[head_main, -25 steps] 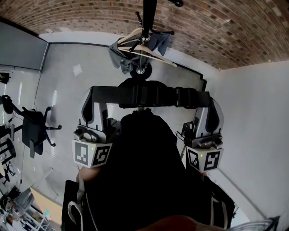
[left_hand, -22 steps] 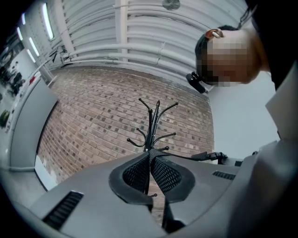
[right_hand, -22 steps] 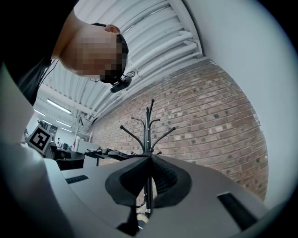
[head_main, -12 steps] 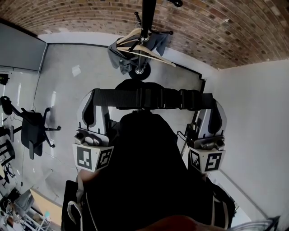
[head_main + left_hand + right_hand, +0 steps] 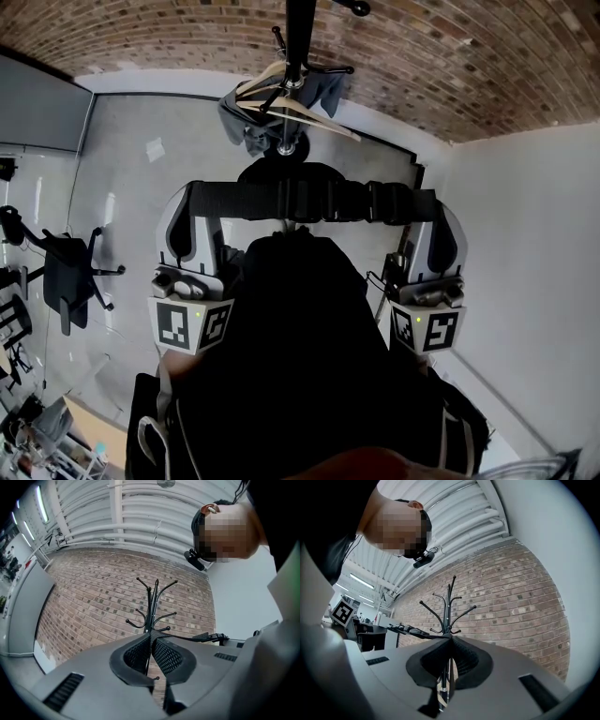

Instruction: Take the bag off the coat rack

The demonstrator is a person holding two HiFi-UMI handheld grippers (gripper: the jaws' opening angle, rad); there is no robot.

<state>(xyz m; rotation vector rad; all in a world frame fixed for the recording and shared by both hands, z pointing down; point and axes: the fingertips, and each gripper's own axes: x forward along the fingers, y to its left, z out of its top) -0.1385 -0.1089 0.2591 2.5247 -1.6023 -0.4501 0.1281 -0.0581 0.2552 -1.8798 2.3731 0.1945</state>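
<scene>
A black bag [image 5: 300,366] hangs low in the middle of the head view, and its strap [image 5: 309,200] runs taut and level above it. My left gripper [image 5: 192,203] is shut on the strap's left end and my right gripper [image 5: 433,206] on its right end. In the left gripper view the closed jaws [image 5: 151,635] pinch the strap [image 5: 192,638], which leads off to the right. The right gripper view has the closed jaws [image 5: 450,637] with the strap [image 5: 412,631] leading left. The black coat rack [image 5: 298,37] stands beyond the strap, its upper hooks [image 5: 154,585] bare.
Wooden hangers [image 5: 314,111] and a grey garment [image 5: 246,120] hang on the rack above its round base [image 5: 286,147]. A brick wall [image 5: 187,37] is behind it and a white wall [image 5: 525,262] on the right. A black office chair [image 5: 70,272] stands at the left.
Both grippers have rolled slightly, so their marker cubes sit more level. The strap stays taut between them in nearly the same place.
</scene>
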